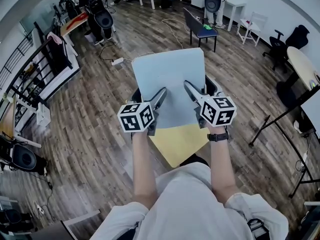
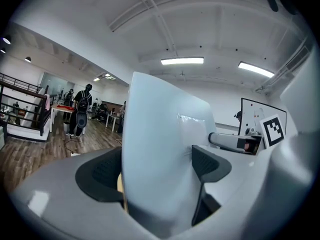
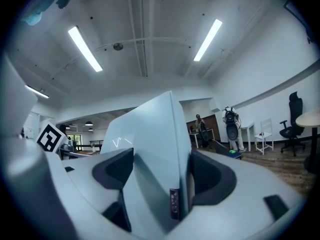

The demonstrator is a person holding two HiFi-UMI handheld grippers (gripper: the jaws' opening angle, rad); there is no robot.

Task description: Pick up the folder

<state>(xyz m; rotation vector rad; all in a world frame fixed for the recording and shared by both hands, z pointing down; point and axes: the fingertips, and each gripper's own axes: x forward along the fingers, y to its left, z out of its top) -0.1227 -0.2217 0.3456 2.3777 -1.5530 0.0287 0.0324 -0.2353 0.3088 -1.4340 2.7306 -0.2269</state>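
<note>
The folder (image 1: pixel 170 81) is a pale blue-grey sheet held up flat in front of me, over a yellow surface (image 1: pixel 181 141). My left gripper (image 1: pixel 161 95) is shut on its near left part and my right gripper (image 1: pixel 189 87) on its near right part. In the left gripper view the folder (image 2: pixel 160 149) stands edge-on, pinched between the two dark pads (image 2: pixel 210 166). The right gripper view shows the folder (image 3: pixel 155 134) clamped the same way, with a small dark label at its near edge. The folder hides whatever lies under it.
Below the folder is a yellow seat or small table top with dark parts beside it. Wooden floor lies all around. A dark bench (image 1: pixel 200 28) stands ahead, a white chair (image 1: pixel 252 26) at the far right, and racks and desks (image 1: pixel 47 69) on the left. People stand at the far end.
</note>
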